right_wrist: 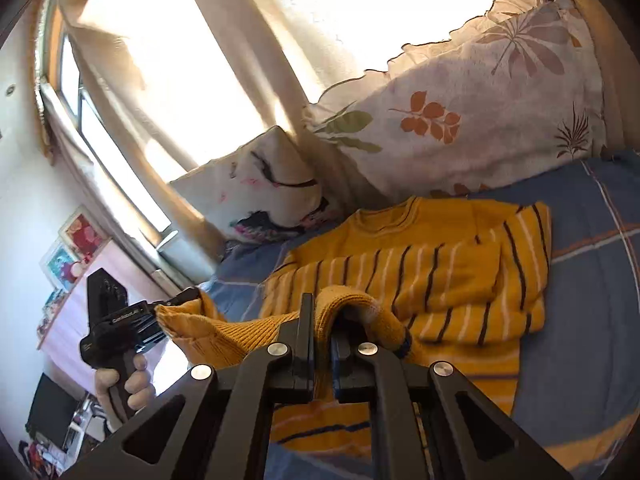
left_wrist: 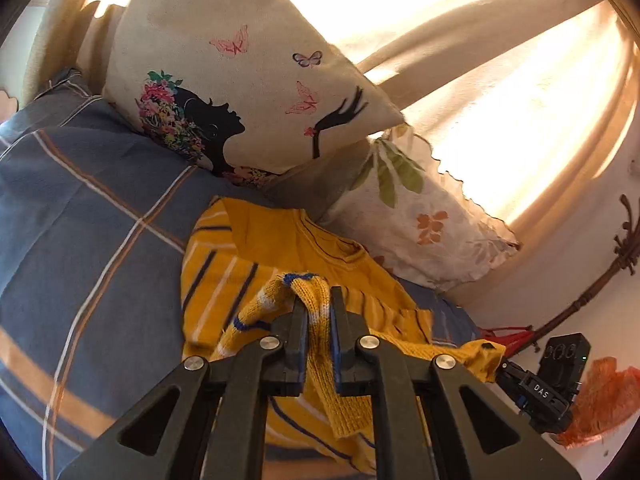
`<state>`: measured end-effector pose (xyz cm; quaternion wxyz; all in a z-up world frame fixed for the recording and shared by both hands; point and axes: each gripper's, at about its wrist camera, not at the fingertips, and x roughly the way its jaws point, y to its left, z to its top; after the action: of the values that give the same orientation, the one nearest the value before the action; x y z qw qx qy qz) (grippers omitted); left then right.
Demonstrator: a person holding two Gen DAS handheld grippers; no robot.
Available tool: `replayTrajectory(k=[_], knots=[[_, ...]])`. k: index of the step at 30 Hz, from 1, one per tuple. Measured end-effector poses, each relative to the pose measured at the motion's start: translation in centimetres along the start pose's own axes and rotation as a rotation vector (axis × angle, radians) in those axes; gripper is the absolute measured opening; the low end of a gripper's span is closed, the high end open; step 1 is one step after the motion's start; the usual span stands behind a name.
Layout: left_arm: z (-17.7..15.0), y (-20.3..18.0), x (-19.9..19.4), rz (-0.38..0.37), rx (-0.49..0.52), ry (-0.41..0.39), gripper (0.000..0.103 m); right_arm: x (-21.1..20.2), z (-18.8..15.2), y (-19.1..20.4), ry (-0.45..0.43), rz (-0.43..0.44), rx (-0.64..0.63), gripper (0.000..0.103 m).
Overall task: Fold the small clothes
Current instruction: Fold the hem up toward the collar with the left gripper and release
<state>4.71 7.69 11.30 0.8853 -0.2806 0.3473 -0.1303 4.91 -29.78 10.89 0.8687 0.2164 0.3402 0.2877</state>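
Observation:
A small yellow knit sweater (left_wrist: 280,248) with navy and white stripes lies on the bed, its neck toward the pillows; it also shows in the right wrist view (right_wrist: 440,264). My left gripper (left_wrist: 318,300) is shut on the sweater's bottom hem (left_wrist: 312,312) and holds it lifted. My right gripper (right_wrist: 322,312) is shut on another part of the same hem (right_wrist: 352,300). The left gripper also shows in the right wrist view (right_wrist: 168,312), holding a hem corner. The right gripper's body shows at the right in the left wrist view (left_wrist: 536,392); its fingertips are hidden there.
A blue plaid bedsheet (left_wrist: 80,240) covers the bed. A cream pillow (left_wrist: 248,80) with a woman's silhouette and a floral pillow (left_wrist: 420,224) lean against sunlit curtains (left_wrist: 520,100). An orange mesh bag (left_wrist: 600,400) lies at the right.

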Motion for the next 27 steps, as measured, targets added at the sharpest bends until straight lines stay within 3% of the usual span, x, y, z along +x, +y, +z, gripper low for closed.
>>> replayTrajectory(k=[3,7,9,11,17,20,25,26,27], knots=[[2.4,1.8,5.6,0.072,-0.027,0.045,0.010,6.0,3.5,-2.5,0.029,-0.169,-0.002,0.007],[3.8,5.0,7.7,0.027,-0.120,0.068,0.016,12.9,5.0,-7.4,0.156,-0.291,0.072,0.018],[4.0,5.7,6.7,0.028,-0.091,0.051,0.034,14.0,4.8,-9.1,0.174,-0.272,0.122,0.024],[3.8,5.7,5.5,0.066,-0.035,0.040,0.042,13.7,4.9,-9.5,0.155,-0.235,0.132,0.040],[0.6,4.9,3.8,0.118,0.147,0.130,0.055,9.8,5.2,-8.3,0.040,-0.229,0.106,0.069],[-1.6,5.0,4.1,0.149,0.208,0.184,0.055,7.7,4.5,-7.8,0.039,-0.235,0.072,0.073],[-4.4,5.3,6.1,0.163,0.256,0.277,0.055,7.1,2.0,-8.0,0.117,-0.271,0.025,0.073],[-4.8,5.3,6.3,0.174,0.267,0.289,0.043,7.4,1.5,-7.9,0.139,-0.289,-0.001,0.066],[-4.8,5.4,6.4,0.192,0.271,0.296,0.020,7.8,1.0,-7.9,0.168,-0.307,-0.028,0.051]])
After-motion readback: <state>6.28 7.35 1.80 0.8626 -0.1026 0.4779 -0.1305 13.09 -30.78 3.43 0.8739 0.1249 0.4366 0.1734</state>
